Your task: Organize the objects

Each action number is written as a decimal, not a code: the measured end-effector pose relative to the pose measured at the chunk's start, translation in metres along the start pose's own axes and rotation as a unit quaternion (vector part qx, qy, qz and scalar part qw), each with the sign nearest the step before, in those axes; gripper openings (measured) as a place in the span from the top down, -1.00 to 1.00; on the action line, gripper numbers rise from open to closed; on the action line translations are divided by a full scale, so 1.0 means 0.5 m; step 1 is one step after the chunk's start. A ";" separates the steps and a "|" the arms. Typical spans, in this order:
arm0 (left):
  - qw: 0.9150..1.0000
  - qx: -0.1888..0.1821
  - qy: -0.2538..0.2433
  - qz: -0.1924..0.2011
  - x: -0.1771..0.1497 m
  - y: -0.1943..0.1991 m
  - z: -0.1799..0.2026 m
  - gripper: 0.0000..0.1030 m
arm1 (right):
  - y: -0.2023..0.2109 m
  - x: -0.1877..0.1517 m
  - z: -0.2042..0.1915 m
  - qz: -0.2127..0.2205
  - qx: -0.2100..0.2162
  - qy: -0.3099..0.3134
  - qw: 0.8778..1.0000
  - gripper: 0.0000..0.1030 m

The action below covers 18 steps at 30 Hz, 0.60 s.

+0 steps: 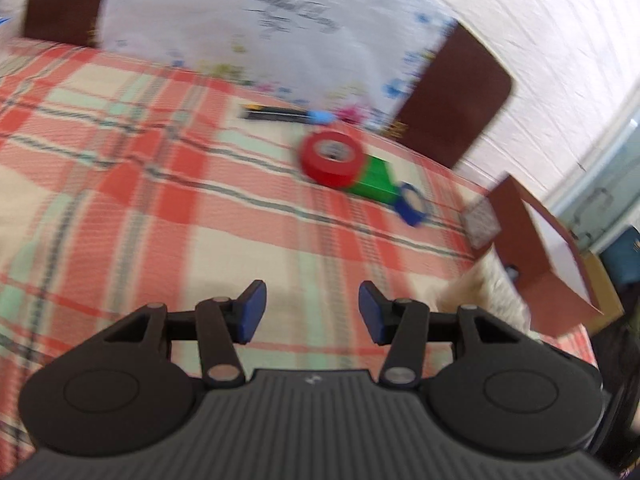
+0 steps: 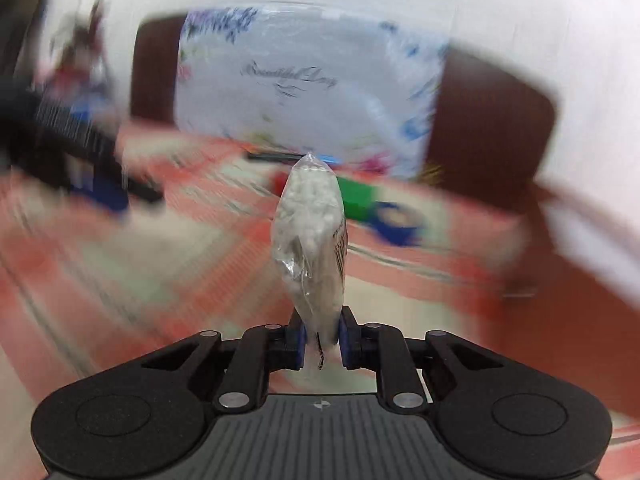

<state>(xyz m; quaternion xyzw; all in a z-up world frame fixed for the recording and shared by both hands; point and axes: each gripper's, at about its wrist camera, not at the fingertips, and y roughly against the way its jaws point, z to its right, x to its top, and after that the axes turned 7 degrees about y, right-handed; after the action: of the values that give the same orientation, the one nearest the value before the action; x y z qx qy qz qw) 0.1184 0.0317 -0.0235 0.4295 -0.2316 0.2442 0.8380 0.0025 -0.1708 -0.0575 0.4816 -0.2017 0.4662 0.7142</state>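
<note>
My right gripper (image 2: 322,340) is shut on a clear plastic bag of small white pieces (image 2: 312,232) and holds it upright above the plaid cloth. My left gripper (image 1: 312,312) is open and empty above the cloth. Ahead of it lie a red tape roll (image 1: 332,156), a green block (image 1: 374,182), a blue tape roll (image 1: 412,204) and a black pen with a blue cap (image 1: 286,114). In the blurred right wrist view the green block (image 2: 358,198) and the blue roll (image 2: 396,218) show behind the bag, and the left gripper (image 2: 104,184) shows at far left.
A brown open box (image 1: 540,256) stands at the right edge of the red plaid cloth (image 1: 140,200). A floral plastic bag (image 1: 280,28) lies at the back between two brown chair backs (image 1: 452,104). Something white and fluffy (image 1: 484,292) sits beside the box.
</note>
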 end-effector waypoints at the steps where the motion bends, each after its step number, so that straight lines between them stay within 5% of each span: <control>1: 1.000 -0.006 -0.008 -0.005 -0.007 -0.002 0.020 -0.07 | 0.017 -0.020 0.002 -0.012 -0.008 0.022 1.000 0.18; 3: 0.999 -0.021 -0.025 -0.017 -0.024 -0.008 0.061 -0.13 | 0.052 -0.058 0.011 -0.021 -0.012 0.030 0.999 -0.26; 7: 0.997 -0.040 -0.055 -0.041 -0.059 -0.016 0.128 -0.16 | 0.108 -0.111 0.036 -0.028 0.015 -0.031 0.999 -0.24; 12: 0.994 -0.019 -0.087 -0.058 -0.091 -0.024 0.168 -0.17 | 0.126 -0.126 0.070 -0.006 0.074 -0.147 0.986 -0.26; 18: 0.992 -0.014 -0.067 -0.108 -0.108 -0.052 0.171 -0.30 | 0.089 -0.088 0.054 0.031 0.091 -0.142 0.985 -0.47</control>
<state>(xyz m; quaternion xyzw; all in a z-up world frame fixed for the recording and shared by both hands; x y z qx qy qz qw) 0.0773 -0.0641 -0.0269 0.4559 -0.2433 0.1197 0.8477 -0.0524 -0.2108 -0.0553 0.5995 -0.2726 0.4316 0.6165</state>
